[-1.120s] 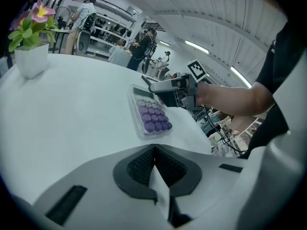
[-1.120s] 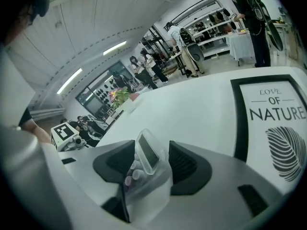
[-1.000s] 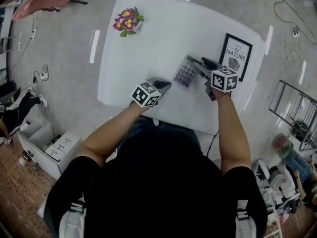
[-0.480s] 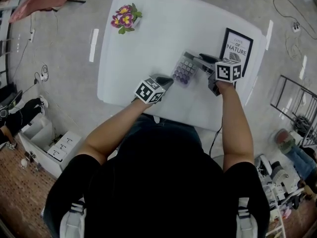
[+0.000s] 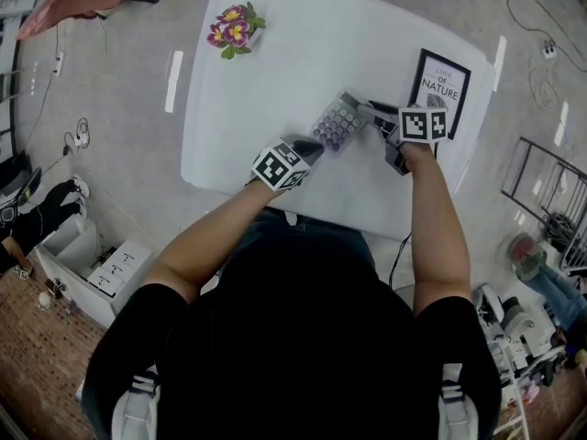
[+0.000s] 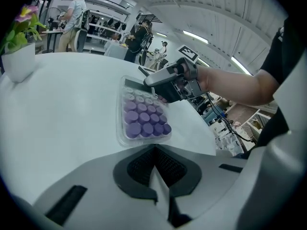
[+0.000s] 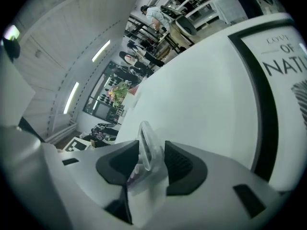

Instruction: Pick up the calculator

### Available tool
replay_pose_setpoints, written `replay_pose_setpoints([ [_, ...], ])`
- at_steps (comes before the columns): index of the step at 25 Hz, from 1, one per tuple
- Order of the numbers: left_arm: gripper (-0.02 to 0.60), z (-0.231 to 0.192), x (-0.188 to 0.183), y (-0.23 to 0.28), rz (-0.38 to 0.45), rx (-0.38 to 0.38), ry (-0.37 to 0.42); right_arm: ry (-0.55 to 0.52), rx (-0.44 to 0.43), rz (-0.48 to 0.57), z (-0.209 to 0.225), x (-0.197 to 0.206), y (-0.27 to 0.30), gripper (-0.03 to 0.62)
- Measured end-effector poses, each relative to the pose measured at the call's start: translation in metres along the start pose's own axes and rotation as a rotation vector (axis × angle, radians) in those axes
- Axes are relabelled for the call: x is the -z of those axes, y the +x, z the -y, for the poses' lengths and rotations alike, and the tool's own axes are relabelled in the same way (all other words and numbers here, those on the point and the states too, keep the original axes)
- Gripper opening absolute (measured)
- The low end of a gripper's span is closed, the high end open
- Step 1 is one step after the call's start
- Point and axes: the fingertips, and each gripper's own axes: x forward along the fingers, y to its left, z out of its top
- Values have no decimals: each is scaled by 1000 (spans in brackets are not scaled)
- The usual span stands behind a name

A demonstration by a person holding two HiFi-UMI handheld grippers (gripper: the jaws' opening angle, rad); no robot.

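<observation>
The table (image 5: 303, 53) lies bare along its far edge, left edge and middle; a flower pot (image 5: 235, 33) blocks the far left corner, a framed picture (image 5: 443, 81) the right edge, the calculator (image 5: 337, 125) sits nearer the near edge

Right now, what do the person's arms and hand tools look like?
The left gripper and right gripper are pale grey, with dark ribbed pads and a white cube of black square markers each. The right gripper's jaws are closing round the calculator. Short black sleeves.
</observation>
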Motion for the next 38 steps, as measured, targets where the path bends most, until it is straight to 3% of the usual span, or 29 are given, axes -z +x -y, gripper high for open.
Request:
replay_pose_setpoints([
  [3, 16, 1, 0, 0, -6, 12, -8, -75, 56, -18, 0, 0, 5, 165],
  [6, 17, 3, 0, -1, -11, 23, -11, -83, 70, -37, 1, 0, 5, 131],
  [10, 15, 4, -1, -2, -21, 32, -5, -79, 39, -65, -1, 0, 5, 123],
  [15, 17, 3, 0, -1, -14, 47, -6, -61, -26, -12, -5, -1, -1, 103],
  [21, 15, 7, 7, 2, -67, 63, 50, -38, -76, -9, -12, 5, 0, 103],
  [28, 15, 11, 5, 0, -65, 88, 48, -5, -60, -32, -7, 9, 0, 103],
  [34, 16, 13, 1, -5, -12, 99, 38, 46, -88, 29, -16, 8, -14, 100],
  [38, 17, 11, 7, -9, -22, 107, 35, 50, -84, 60, -20, 8, -24, 101],
])
